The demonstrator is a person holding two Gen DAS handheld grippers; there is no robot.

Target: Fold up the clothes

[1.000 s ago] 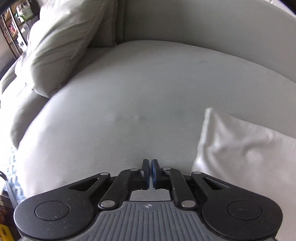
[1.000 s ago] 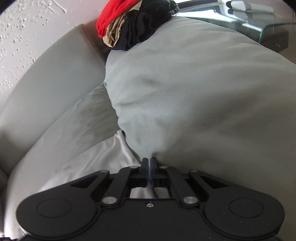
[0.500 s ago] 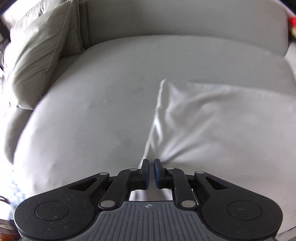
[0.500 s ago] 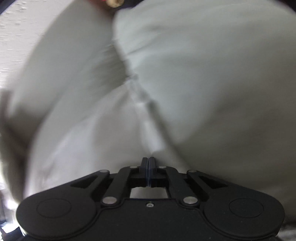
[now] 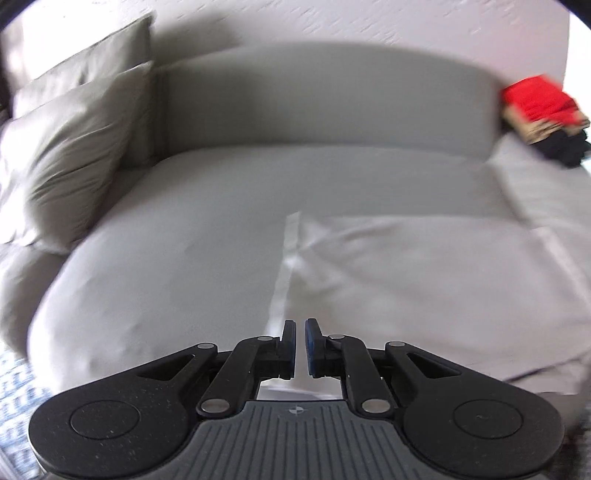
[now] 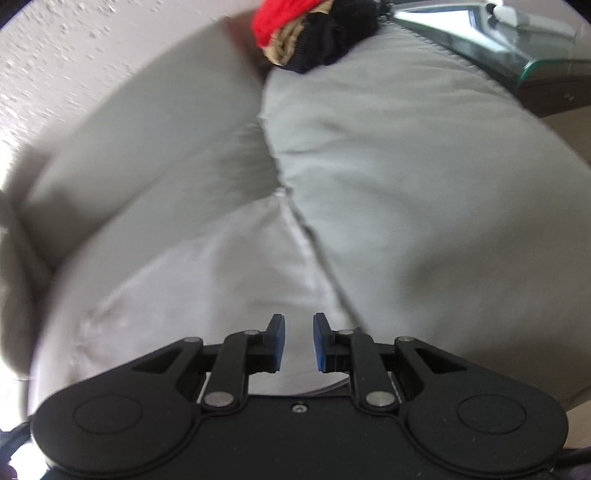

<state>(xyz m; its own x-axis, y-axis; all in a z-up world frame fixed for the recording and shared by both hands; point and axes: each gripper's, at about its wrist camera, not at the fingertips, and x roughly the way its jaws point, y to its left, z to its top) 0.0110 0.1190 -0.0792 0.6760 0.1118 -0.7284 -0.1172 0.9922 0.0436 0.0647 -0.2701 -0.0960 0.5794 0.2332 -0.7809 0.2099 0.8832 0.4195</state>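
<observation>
**Both grippers hanging free over a flat white garment on the sofa**

The white, thin cotton garment (image 5: 424, 280) is lying spread on the pale grey fabric sofa seat (image 5: 177, 236), filling the 3 o'clock half of the left wrist view, its straight hemmed edge running from 12 toward 6 o'clock just ahead of the left gripper (image 5: 299, 343). That gripper's blue-padded jaws are standing a narrow slit apart and closing, with nothing between them. In the right wrist view the right gripper (image 6: 298, 341) is opening, its gap a little wider and likewise gripping nothing; the same cloth is lying beneath it toward 9 o'clock, tucked against a plump grey cushion (image 6: 424, 177) at 2 o'clock. A heap of red, tan and black clothes (image 6: 314, 29) is waiting at 12 o'clock.

The garment is looking light, limp and easily creased; it will likely be sagging and sliding wherever unsupported. Pinching it at two corners along one hemmed edge, one per gripper, seems soundest
</observation>
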